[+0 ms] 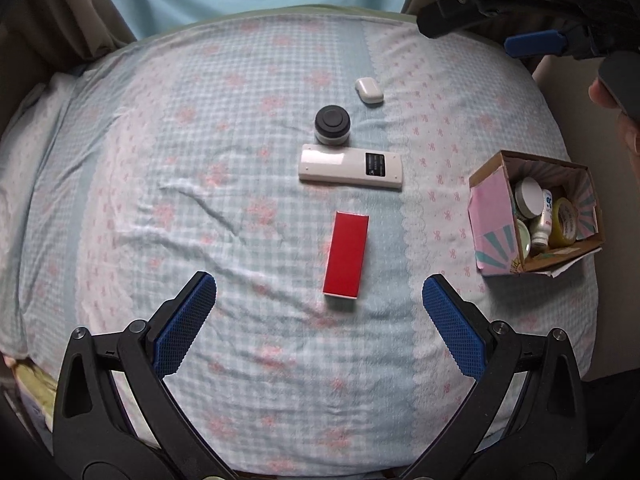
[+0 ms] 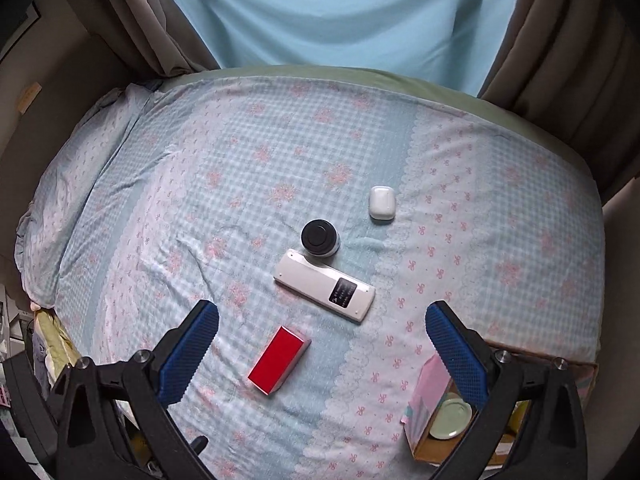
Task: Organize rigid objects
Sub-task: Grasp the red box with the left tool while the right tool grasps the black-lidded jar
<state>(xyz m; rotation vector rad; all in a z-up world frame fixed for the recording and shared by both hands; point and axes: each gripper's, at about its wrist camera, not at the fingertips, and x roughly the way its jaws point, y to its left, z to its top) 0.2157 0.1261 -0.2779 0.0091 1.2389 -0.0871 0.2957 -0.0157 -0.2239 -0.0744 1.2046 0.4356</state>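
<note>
On the bed lie a red box point(image 1: 346, 255) point(image 2: 279, 359), a white remote point(image 1: 350, 166) point(image 2: 324, 286), a black-lidded jar point(image 1: 332, 124) point(image 2: 320, 238) and a white earbud case point(image 1: 368, 90) point(image 2: 381, 203). My left gripper point(image 1: 319, 322) is open and empty, just short of the red box. My right gripper point(image 2: 322, 350) is open and empty, above the bed near the red box and remote; it also shows in the left wrist view point(image 1: 520, 28) at the upper right.
A cardboard box point(image 1: 494, 216) point(image 2: 428, 396) with several jars and bottles stands at the bed's right edge. Brown curtains point(image 2: 560, 60) and a light blue wall point(image 2: 340, 12) stand behind the bed. A pillow point(image 2: 80, 168) lies at the left.
</note>
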